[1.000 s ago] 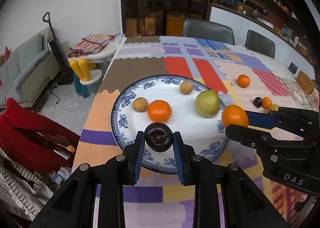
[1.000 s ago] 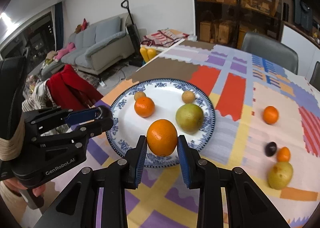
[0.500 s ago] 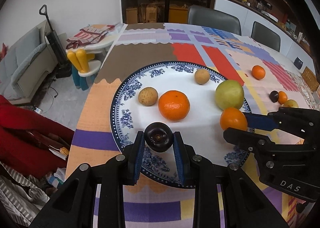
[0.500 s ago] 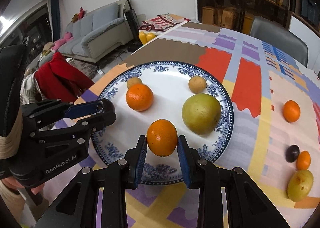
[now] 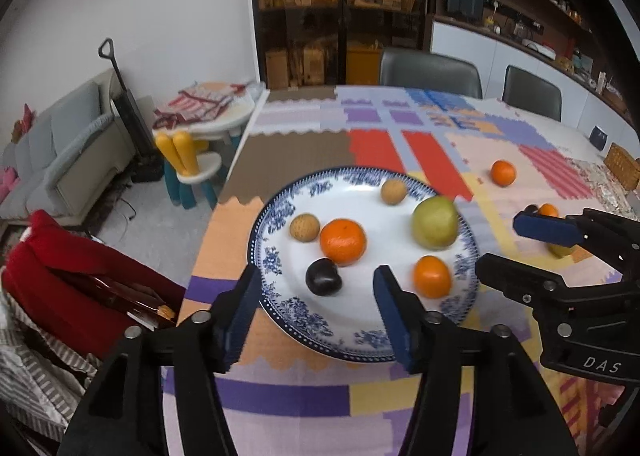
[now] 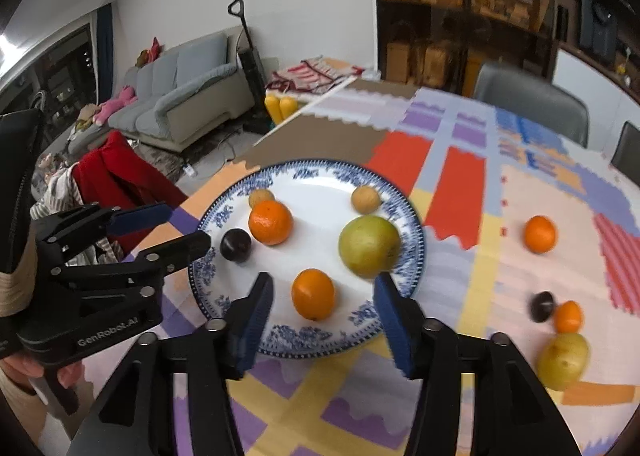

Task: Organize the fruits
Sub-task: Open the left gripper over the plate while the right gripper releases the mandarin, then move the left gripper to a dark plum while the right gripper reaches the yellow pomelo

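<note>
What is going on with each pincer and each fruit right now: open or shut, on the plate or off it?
left gripper: open, holding nothing.
right gripper: open, holding nothing.
dark plum: lying on the plate.
small orange: lying on the plate.
big orange: on the plate.
green pear: on the plate.
two brown fruits: on the plate.
four other fruits: on the tablecloth.
</note>
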A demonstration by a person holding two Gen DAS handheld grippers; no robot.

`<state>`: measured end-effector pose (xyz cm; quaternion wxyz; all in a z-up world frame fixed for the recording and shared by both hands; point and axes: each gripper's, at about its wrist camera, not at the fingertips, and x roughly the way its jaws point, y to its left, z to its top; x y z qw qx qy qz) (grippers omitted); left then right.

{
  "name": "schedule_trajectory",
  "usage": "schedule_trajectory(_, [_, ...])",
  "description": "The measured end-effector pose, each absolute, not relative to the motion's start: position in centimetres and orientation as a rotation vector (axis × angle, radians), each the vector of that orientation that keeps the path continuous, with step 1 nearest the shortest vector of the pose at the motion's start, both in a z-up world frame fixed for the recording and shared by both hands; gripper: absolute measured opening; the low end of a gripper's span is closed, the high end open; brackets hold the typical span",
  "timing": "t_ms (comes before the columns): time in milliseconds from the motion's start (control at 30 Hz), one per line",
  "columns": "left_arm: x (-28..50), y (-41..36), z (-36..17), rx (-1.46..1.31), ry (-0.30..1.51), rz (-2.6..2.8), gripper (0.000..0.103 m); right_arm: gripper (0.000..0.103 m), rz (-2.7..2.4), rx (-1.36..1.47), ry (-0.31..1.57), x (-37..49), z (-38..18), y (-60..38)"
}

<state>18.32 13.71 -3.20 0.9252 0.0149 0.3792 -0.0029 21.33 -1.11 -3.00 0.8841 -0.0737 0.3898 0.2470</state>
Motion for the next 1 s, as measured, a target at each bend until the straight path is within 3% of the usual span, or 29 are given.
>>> schedule_trajectory(233, [15.3,11.3,-0.2,0.054,0.696,-0.031,0.064,0.068,0.46,-0.181,0.723,18.0,-0.5,-3.7])
schedule_trajectory(633, [12.7,5.2,2.2,0.091,0.633,-0.138,0.073,0.069,0.356,-0.12,0.657,14.5,2.3,-10.6])
schedule_trajectory(1000, [13.7,-0.1,2.3,0.21,0.571,-0.27,0.073,0.069,0.203,-0.103,0.609,13.0,2.9,-16.1])
